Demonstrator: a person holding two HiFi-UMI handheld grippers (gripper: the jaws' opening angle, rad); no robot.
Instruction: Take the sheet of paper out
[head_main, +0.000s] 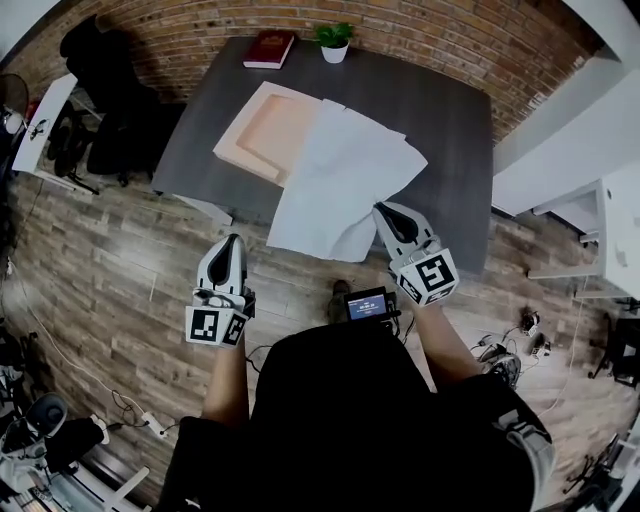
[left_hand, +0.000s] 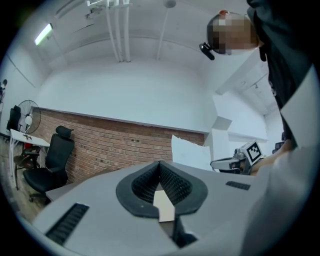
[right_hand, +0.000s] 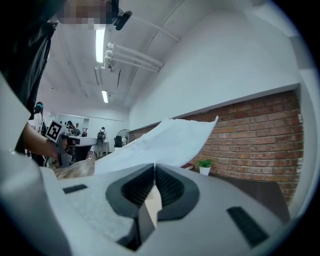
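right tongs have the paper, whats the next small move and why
Probably pull the right tongs back toward the person, with them shut on the sheet of paper: its far part lies over the peach tray on the table. The left tongs are shut, empty, off the table.

My head camera looks steeply down on the table (head_main: 450, 130). Cameras ride close behind the left gripper (head_main: 233, 242) and right gripper (head_main: 384, 210) jaws, and both views share the brick wall (left_hand: 115, 145).

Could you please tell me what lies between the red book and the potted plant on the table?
Nothing: in the head view, the stretch of grey table between the red book and the potted plant is bare.
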